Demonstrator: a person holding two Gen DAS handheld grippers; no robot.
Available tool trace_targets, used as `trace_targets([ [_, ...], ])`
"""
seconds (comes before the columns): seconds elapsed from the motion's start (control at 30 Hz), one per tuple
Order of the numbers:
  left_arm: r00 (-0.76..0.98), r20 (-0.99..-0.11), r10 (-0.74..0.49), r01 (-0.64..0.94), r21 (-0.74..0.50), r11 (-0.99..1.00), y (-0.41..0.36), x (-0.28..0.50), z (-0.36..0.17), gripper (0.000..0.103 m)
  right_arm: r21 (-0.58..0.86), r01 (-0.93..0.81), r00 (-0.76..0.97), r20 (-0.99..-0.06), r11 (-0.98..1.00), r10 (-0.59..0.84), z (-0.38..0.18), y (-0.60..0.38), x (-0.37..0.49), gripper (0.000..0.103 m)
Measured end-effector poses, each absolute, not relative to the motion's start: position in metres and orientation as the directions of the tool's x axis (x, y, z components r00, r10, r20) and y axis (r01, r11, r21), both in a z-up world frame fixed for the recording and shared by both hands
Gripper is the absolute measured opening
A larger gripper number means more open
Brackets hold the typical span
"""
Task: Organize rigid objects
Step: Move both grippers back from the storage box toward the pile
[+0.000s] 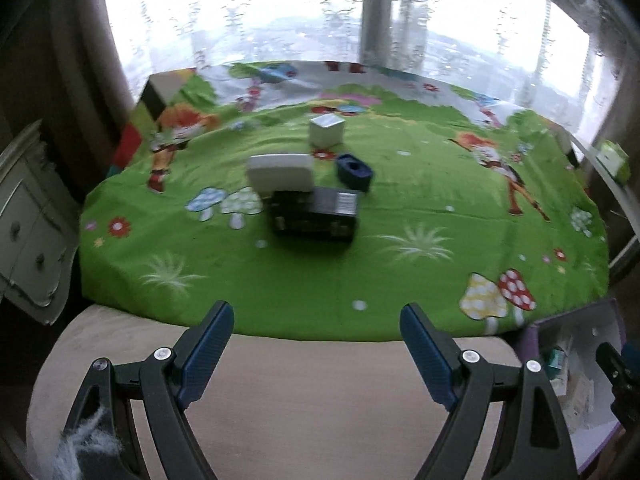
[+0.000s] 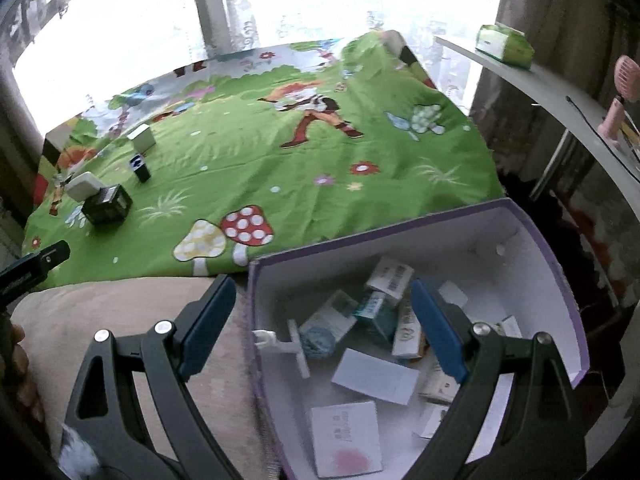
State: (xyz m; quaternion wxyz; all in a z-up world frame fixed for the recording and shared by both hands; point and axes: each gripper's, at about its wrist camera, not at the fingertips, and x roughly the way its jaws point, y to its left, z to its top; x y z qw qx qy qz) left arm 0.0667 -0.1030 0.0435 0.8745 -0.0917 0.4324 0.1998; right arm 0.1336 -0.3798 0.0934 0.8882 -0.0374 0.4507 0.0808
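Observation:
On the green cartoon bedspread (image 1: 400, 200) lie a black box (image 1: 316, 216), a white flat box (image 1: 280, 172) leaning on it, a dark blue case (image 1: 354, 172) and a small white cube box (image 1: 326, 130). They also show in the right wrist view: black box (image 2: 107, 204), white box (image 2: 82, 186), blue case (image 2: 140, 168), cube box (image 2: 142, 138). My left gripper (image 1: 316, 316) is open and empty, over the bed's near edge. My right gripper (image 2: 324, 292) is open and empty, above a purple-rimmed white box (image 2: 560, 280) filled with several small packages.
The purple-rimmed box also shows at the right edge of the left wrist view (image 1: 576, 360). A beige cushion (image 1: 280, 400) lies under the grippers. A white shelf (image 2: 560, 84) with a green packet (image 2: 506, 46) and a pink fan (image 2: 620, 96) stands right. A white dresser (image 1: 24, 220) stands left.

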Motion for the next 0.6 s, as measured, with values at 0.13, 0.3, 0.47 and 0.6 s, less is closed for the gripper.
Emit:
trace_targets([
  [0.13, 0.525, -0.795, 0.305, -0.466, 0.031, 0.884, -0.086, 0.063, 0.041, 0.086, 0.017, -0.214, 0.57, -0.81, 0.977, 0.139, 0.092, -0.363, 0.135, 0.091],
  [0.3, 0.498, -0.793, 0.351, -0.508, 0.061, 0.859, -0.068, 0.058, 0.038, 0.086, 0.027, -0.258, 0.557, -0.812, 0.966, 0.172, 0.09, -0.343, 0.137, 0.091],
  [0.47, 0.471, -0.797, 0.378, -0.53, 0.087, 0.843, -0.055, 0.055, 0.034, 0.086, 0.042, -0.294, 0.541, -0.816, 0.955, 0.203, 0.087, -0.324, 0.14, 0.091],
  [0.6, 0.449, -0.8, 0.398, -0.541, 0.112, 0.834, -0.045, 0.055, 0.03, 0.086, 0.059, -0.324, 0.52, -0.822, 0.944, 0.23, 0.083, -0.308, 0.143, 0.091],
])
